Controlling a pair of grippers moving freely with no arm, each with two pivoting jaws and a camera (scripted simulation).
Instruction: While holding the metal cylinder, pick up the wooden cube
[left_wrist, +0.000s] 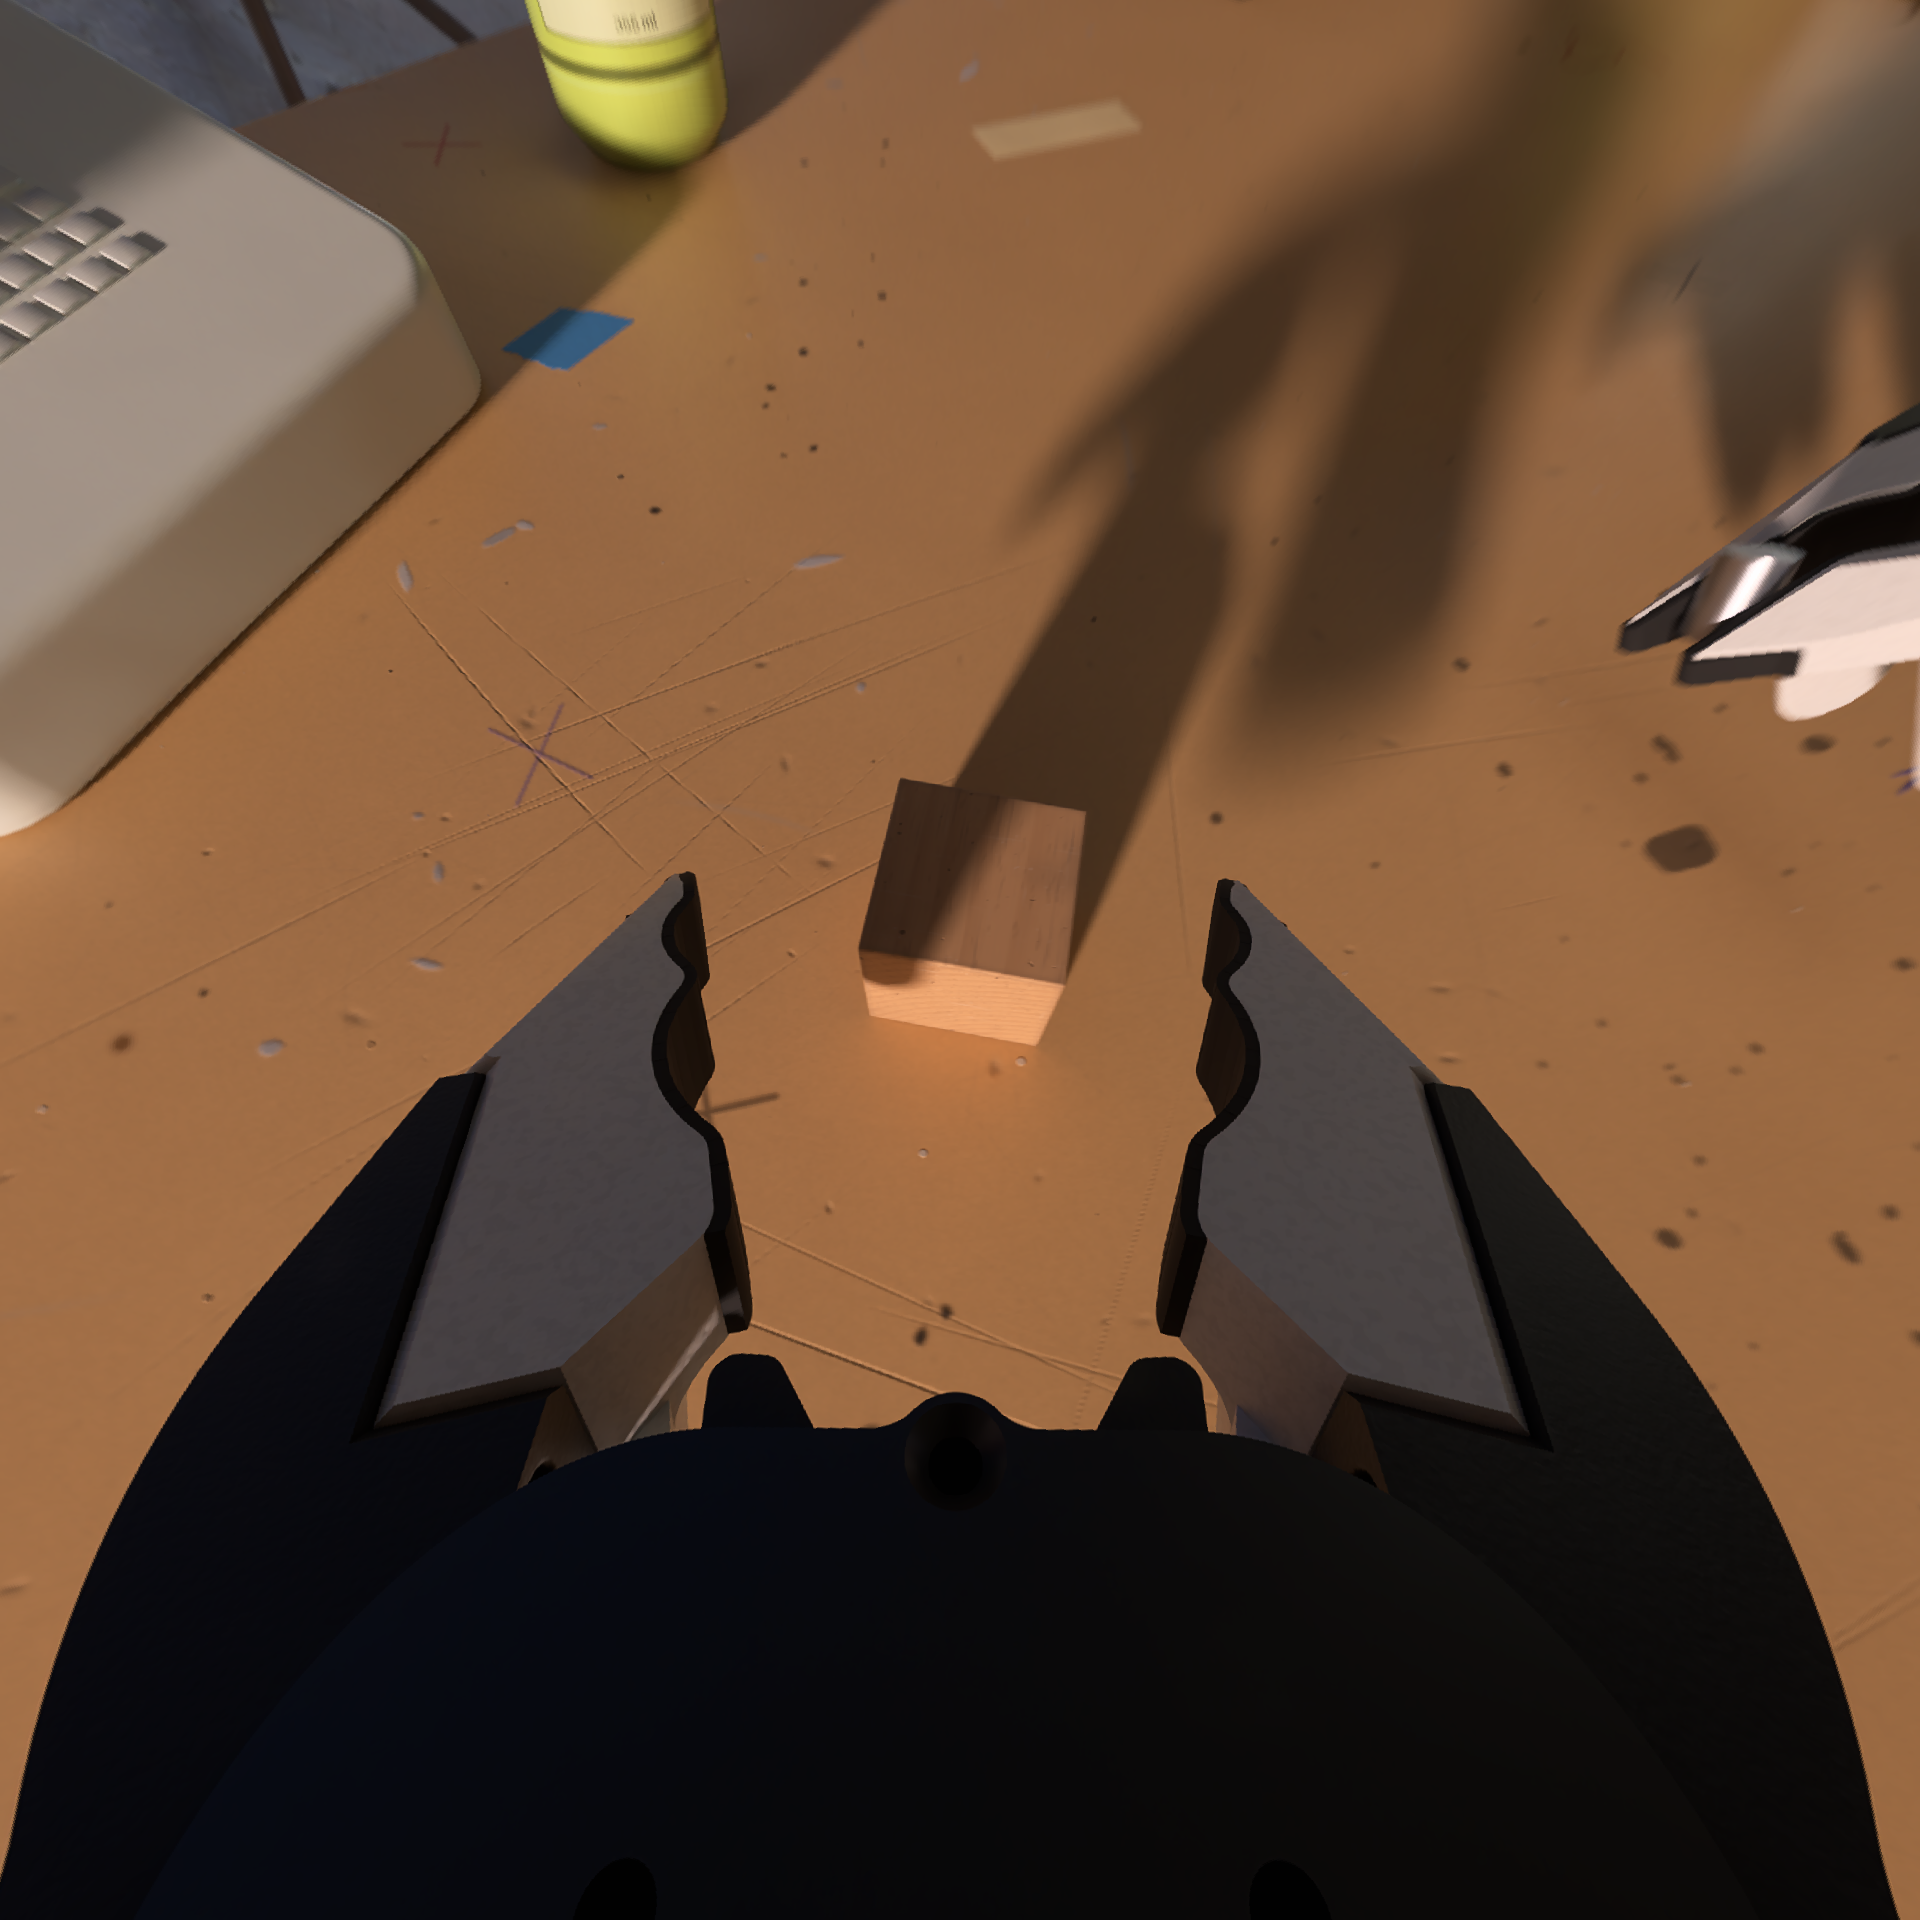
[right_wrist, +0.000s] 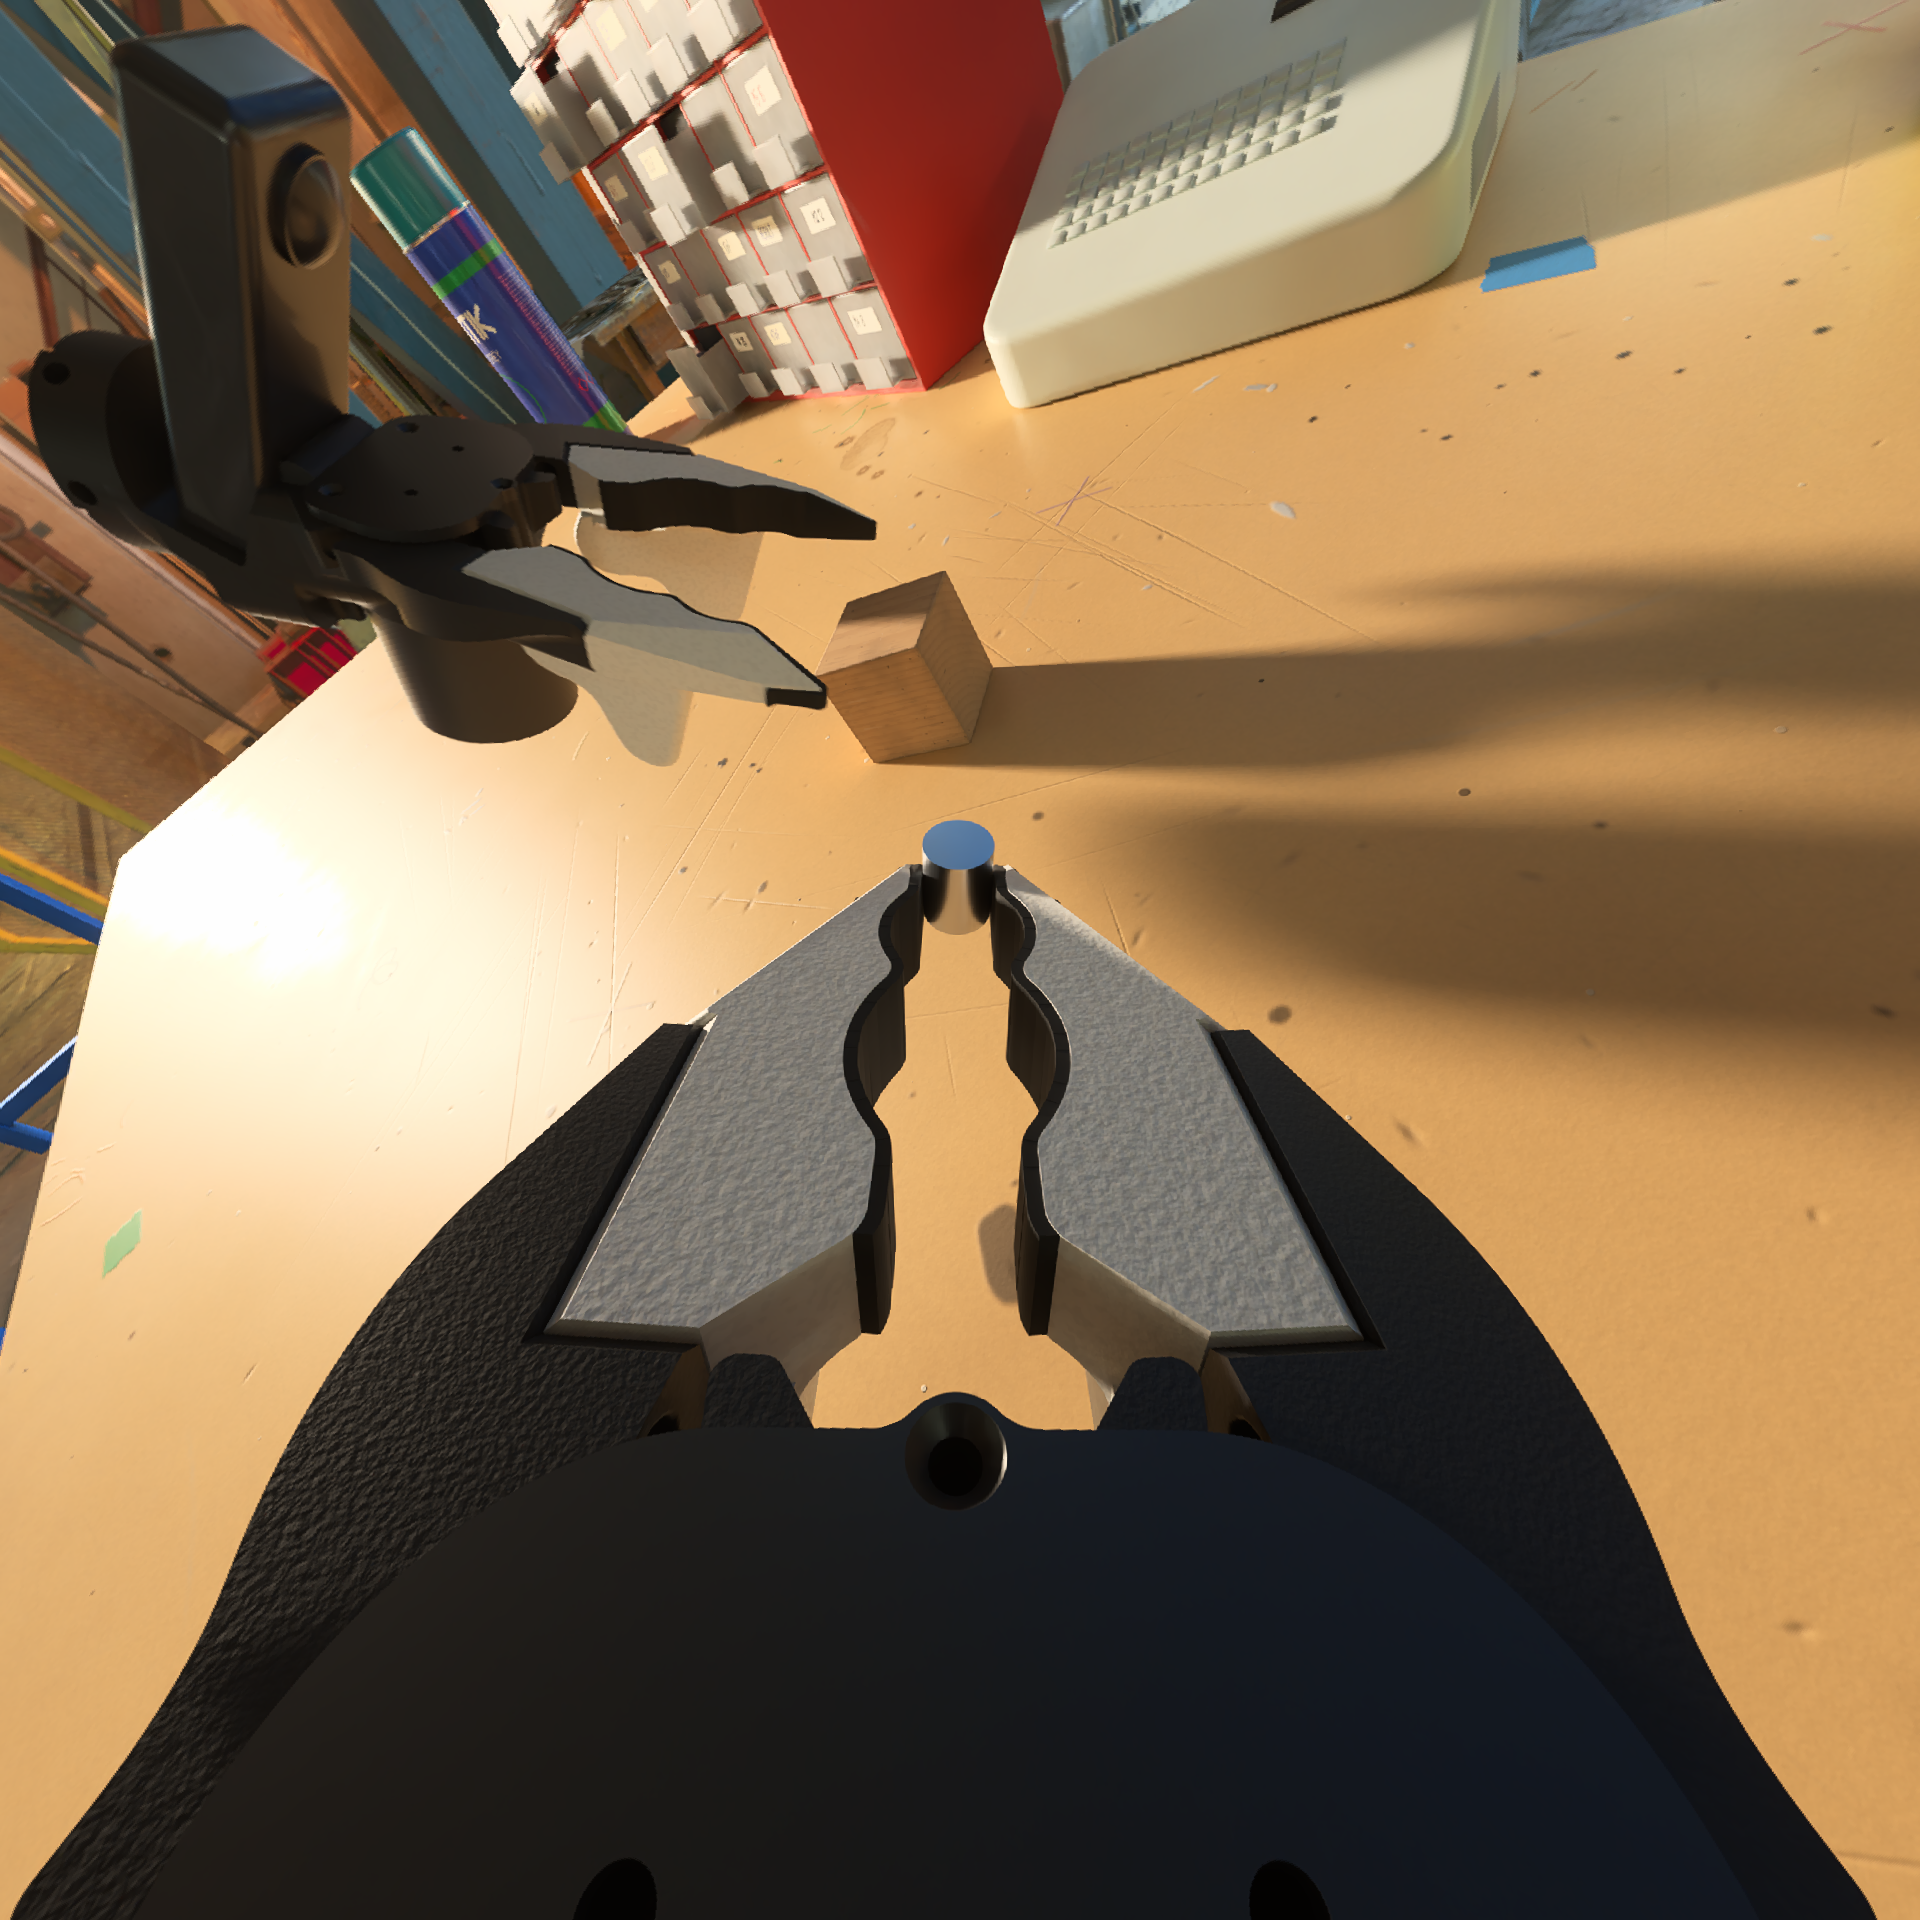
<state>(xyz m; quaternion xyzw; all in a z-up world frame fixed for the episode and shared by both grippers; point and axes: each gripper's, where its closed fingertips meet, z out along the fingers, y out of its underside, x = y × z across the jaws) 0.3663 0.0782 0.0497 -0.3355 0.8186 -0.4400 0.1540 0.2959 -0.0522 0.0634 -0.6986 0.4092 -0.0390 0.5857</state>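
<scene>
The wooden cube (left_wrist: 971, 909) rests on the scratched brown table, just ahead of and between the tips of my left gripper (left_wrist: 956, 883), which is open and empty. It also shows in the right wrist view (right_wrist: 909, 665), with the left gripper (right_wrist: 842, 613) beside it, jaws spread, hovering above the table. My right gripper (right_wrist: 958, 883) is shut on the short metal cylinder (right_wrist: 958, 878), held upright at its fingertips above the table. The right gripper (left_wrist: 1704, 613) with the cylinder (left_wrist: 1756, 582) shows at the right edge of the left wrist view.
A cream keyboard machine (left_wrist: 187, 416) (right_wrist: 1247, 197) sits at the far left of the table. A yellow-green bottle (left_wrist: 634, 73) stands beyond it. A red drawer cabinet (right_wrist: 790, 187) and a blue spray can (right_wrist: 488, 301) stand at the back. Blue tape (left_wrist: 566, 338) lies on the table.
</scene>
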